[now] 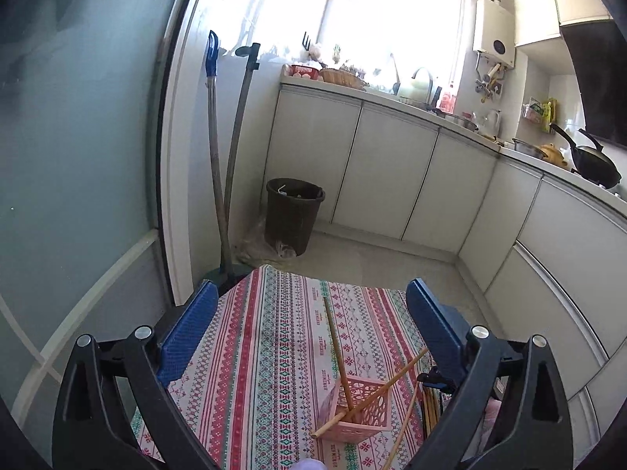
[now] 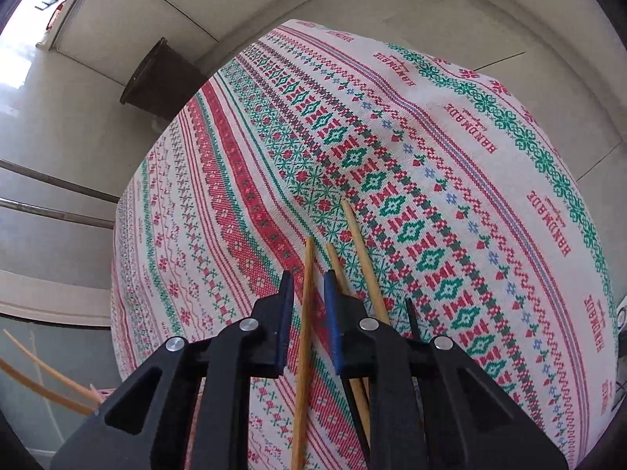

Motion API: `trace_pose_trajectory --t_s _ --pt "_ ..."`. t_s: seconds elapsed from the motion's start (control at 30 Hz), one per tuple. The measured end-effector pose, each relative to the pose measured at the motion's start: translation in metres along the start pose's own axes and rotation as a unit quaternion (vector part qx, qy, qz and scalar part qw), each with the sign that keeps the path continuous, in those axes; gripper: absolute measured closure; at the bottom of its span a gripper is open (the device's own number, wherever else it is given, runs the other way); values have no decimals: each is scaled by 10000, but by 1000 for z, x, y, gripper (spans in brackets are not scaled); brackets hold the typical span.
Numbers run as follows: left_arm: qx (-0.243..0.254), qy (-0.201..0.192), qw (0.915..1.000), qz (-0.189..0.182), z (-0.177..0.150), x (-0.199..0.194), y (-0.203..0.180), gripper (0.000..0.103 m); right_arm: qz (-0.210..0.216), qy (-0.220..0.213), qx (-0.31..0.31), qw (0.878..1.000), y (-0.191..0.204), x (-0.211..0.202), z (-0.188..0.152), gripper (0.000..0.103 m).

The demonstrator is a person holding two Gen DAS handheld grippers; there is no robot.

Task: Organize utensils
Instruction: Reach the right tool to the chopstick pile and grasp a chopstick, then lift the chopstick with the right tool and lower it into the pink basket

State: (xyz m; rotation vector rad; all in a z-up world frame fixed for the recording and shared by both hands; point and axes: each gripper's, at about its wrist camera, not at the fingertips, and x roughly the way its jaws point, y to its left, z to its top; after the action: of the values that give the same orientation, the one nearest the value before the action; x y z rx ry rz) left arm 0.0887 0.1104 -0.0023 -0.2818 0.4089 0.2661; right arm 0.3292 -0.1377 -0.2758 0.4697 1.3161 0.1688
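Across the small table lies a patterned cloth (image 1: 274, 352), striped in red, green and pink with rows of diamonds and the word HANDMADE woven along some bands (the same cloth (image 2: 392, 156) fills most of the right wrist view). Near its right side sits a pink perforated basket (image 1: 362, 411), tilted, with two wooden chopsticks (image 1: 337, 352) leaning out of it, one rising toward the far edge and one slanting off to the right; a third stick lies propped against the basket's front.

The left gripper (image 1: 311, 313) hangs above the cloth with its blue fingers spread wide and nothing between them. The right gripper (image 2: 307, 286) is tipped down at the cloth, its fingers drawn close around a single chopstick (image 2: 305, 313) that runs up between them; whether the pads actually press on it cannot be told. More loose chopsticks (image 2: 358, 243) lie on the cloth just beside and under its right finger.

Beyond the table is a narrow kitchen: pale floor tiles, a run of white cabinets (image 1: 392, 164) curving along the right wall, a dark waste bin (image 1: 294, 211) in the corner, and two long-handled mops (image 1: 227, 137) leaning by the door frame. A bright window washes out the counter (image 1: 392, 94), where a black pan (image 1: 591, 160) rests at the far right.
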Motion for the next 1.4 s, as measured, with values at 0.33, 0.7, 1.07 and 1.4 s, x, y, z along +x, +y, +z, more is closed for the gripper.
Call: trace_pose_trajectory --t_s 0.33,0.7,1.07,1.4 --pt "3 117 9998 176 -4 6 8 10 -582 -370 -613 9957 28 6 -6 98" --pt "-274 -78 9996 -54 5 -20 12 10 -62 -1382 -1313 9816 50 -145 -55 98" --pt "-342 -464 9983 -103 15 -50 10 10 253 -1875 -2047 9604 68 -247 -121 98" --pt "-322 -406 9986 -110 13 -43 8 10 816 -2514 -2049 9424 91 -312 -119 98"
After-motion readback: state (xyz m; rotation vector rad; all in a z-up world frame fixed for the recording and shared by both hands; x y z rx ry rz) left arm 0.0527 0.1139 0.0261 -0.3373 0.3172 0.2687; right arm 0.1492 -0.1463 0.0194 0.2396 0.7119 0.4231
